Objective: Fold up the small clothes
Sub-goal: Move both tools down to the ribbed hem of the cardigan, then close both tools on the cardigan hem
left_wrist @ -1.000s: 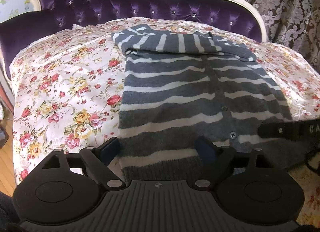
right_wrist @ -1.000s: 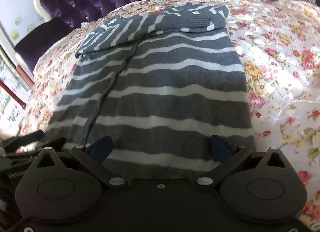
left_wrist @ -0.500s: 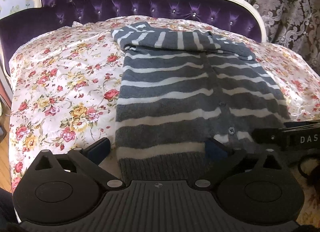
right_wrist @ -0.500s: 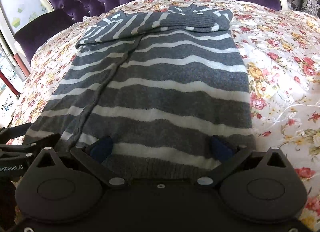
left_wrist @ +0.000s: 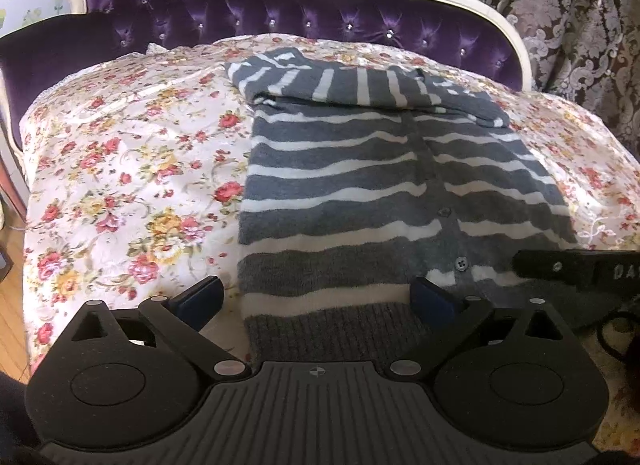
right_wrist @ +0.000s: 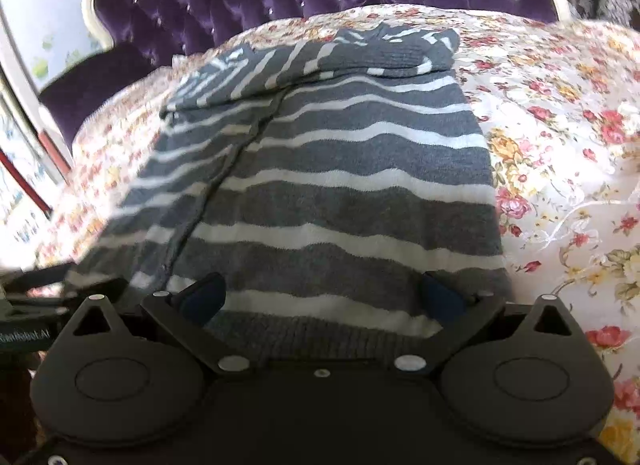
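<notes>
A grey cardigan with white stripes (left_wrist: 360, 193) lies flat on the bed, buttoned side up, with its sleeves folded across the top. Its ribbed hem (left_wrist: 332, 329) is nearest to me. My left gripper (left_wrist: 316, 299) stands open over the hem's left corner: one fingertip (left_wrist: 200, 299) is over the bedspread and the other is on the knit. In the right wrist view the cardigan (right_wrist: 340, 185) fills the middle, and my right gripper (right_wrist: 322, 297) stands open across the hem's right part, with the pads apart from each other. The right gripper's black finger (left_wrist: 580, 269) shows at the left view's right edge.
The flowered bedspread (left_wrist: 120, 185) spreads out on both sides of the cardigan. Behind it rises a purple tufted headboard (left_wrist: 280, 17) with a cream frame, and a patterned curtain (left_wrist: 560, 5) hangs at the back right. Wooden floor (left_wrist: 12, 249) shows at the far left.
My left gripper's jaws have widened, so its left fingertip now sits off the cardigan's edge over the bedspread. The right wrist view has shifted slightly, with its jaws still wide.
</notes>
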A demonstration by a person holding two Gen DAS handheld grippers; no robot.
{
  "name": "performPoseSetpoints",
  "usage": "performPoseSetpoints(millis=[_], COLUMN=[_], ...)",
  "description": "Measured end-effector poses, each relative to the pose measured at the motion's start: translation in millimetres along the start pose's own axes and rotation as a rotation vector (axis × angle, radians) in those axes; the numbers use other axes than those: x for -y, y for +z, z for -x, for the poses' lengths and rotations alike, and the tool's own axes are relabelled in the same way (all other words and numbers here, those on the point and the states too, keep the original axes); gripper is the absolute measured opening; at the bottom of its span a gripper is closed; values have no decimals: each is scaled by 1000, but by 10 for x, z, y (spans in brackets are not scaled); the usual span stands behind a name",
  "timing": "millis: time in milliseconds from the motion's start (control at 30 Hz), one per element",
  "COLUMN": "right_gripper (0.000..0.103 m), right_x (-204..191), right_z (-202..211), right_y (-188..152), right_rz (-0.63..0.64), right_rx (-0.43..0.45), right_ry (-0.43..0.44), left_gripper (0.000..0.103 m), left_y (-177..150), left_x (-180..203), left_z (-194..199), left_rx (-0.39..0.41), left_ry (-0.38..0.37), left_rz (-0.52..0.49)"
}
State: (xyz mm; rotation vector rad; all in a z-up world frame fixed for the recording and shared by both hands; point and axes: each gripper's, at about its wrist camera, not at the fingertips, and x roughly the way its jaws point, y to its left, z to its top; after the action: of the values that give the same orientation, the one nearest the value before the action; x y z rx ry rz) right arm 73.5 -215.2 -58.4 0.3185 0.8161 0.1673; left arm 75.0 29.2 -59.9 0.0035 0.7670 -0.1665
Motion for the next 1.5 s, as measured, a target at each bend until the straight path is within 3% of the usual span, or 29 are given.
performPoseSetpoints(millis=[167,500,733,833,967,1200,1500], right_gripper=[97,96,88,85,84,83,84], right_x=[82,25,63,44,38,96,351], right_z=[195,663,742,726,704,580,411], right_y=[19,30,-4,-17,-23,88,238], right_rz=[-67,-16,-4,27,40,97,5], right_rx=[33,116,60,31,5,-73,-240], right_ry=[19,-48,-74,-95,-126,-197,-46], left_gripper=[101,101,100,84,82,82,75], left_y=[24,-62,-134,-137,-155,-136,-107], left_x=[-76,-318,-343,-325,-275,-198,-225], left_z=[193,453,461,425,340,290,265], left_rx=[42,33,-10,-35,-80,-99,-120], left_ry=[23,25,-6,-62,-119,-128,-148], left_rz=[13,76,79,76,86,28,13])
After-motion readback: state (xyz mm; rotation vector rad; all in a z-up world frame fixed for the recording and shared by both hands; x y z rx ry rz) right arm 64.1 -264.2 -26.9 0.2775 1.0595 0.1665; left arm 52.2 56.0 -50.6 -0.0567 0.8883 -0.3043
